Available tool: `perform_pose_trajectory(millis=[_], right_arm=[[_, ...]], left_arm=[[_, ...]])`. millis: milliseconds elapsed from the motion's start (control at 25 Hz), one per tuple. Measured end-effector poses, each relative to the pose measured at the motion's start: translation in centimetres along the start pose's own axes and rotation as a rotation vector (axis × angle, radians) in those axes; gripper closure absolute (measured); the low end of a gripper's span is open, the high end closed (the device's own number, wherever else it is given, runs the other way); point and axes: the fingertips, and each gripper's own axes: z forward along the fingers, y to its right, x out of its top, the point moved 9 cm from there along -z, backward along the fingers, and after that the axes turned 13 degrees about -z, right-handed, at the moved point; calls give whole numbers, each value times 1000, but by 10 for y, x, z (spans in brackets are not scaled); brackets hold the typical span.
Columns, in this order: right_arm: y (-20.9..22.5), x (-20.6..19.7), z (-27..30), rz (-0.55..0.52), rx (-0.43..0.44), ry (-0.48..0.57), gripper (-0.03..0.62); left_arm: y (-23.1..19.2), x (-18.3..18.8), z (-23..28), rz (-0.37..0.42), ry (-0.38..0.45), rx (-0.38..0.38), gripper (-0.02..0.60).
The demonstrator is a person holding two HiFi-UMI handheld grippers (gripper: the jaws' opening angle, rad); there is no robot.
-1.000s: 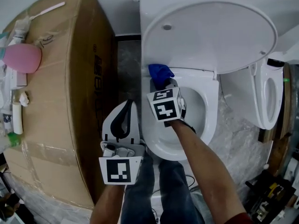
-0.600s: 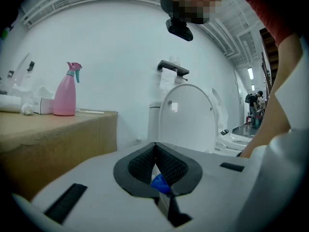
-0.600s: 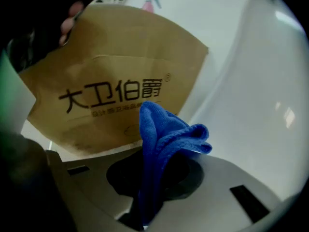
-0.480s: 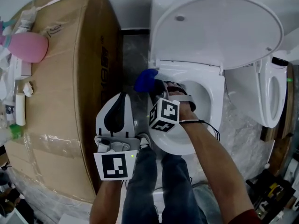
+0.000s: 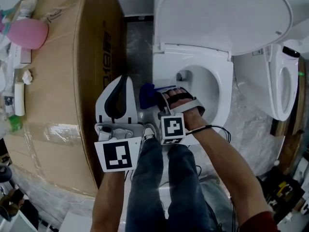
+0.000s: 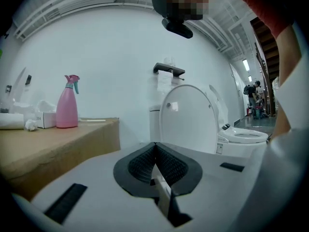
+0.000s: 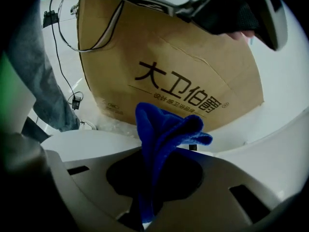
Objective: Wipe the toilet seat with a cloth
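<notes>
While the right gripper (image 5: 157, 97) pinches a bunched blue microfibre cloth (image 7: 161, 129) beside the white oval plastic toilet seat (image 5: 222, 100), wiping pressure may tug it free; left gripper (image 6: 155, 164) closed, empty.

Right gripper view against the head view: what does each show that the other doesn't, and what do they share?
Right gripper view only: the right gripper seen along its jaws, shut on the blue cloth. Head view only: the toilet seat, its raised lid and the pink bottle on top of the cardboard box. Both: the cloth, the box and the person's jeans.
</notes>
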Motion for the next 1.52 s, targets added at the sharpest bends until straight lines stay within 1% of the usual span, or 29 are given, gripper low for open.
perform_pose_trajectory(millis=[80,160,320,560,680,800,880,920,960,1000,1040,1160,1200,1240,1280,1320,1400,1520], right_arm=[[-17,7,-7,-9,3,3,528],[-33,15,-15,7,-2,15,528],[-64,25,-31,4,-14,33,528],[-122,36,-59,-22,40,63,528],[-147,39,-71,-36,67,62,528],[-162,40,-80,-16,82,48,528],[-167,38,-85,32,93,26,528],[-168,36,-87,83,106,12,528],[-168,33,-89,167,128,1,528],[-169,28,-91,293,160,-2,528],[-169,22,-92,465,196,5,528],[-167,-5,-93,1129,282,71,528],[-170,-15,-94,1322,288,84,529],[-173,-22,-95,1466,279,86,528],[-175,-27,-97,1554,259,78,530],[-177,-30,-99,1597,235,65,530],[-182,-33,-102,1613,196,36,530],[-191,-37,-108,1607,175,1,529]], left_arm=[[3,-3,-2,-9,-10,0,566],[7,-4,-4,-11,-19,0,566],[14,-7,-5,-10,-21,-6,566],[29,-13,-6,-11,-26,-20,566],[35,-16,-7,-13,-32,-24,566],[43,-20,-7,-13,-34,-33,566],[49,-22,-7,-9,-41,-41,566],[51,-24,-7,-7,-46,-44,566],[54,-25,-7,-6,-51,-46,566],[56,-26,-7,-4,-54,-48,566],[58,-27,-6,-2,-57,-50,566],[67,-29,-3,2,-61,-60,566],[70,-30,-2,4,-61,-64,566],[73,-30,-1,9,-60,-69,566],[77,-30,0,17,-55,-74,566],[80,-29,2,28,-48,-80,566],[89,-29,5,41,-41,-95,566],[105,-32,10,44,-43,-121,566]])
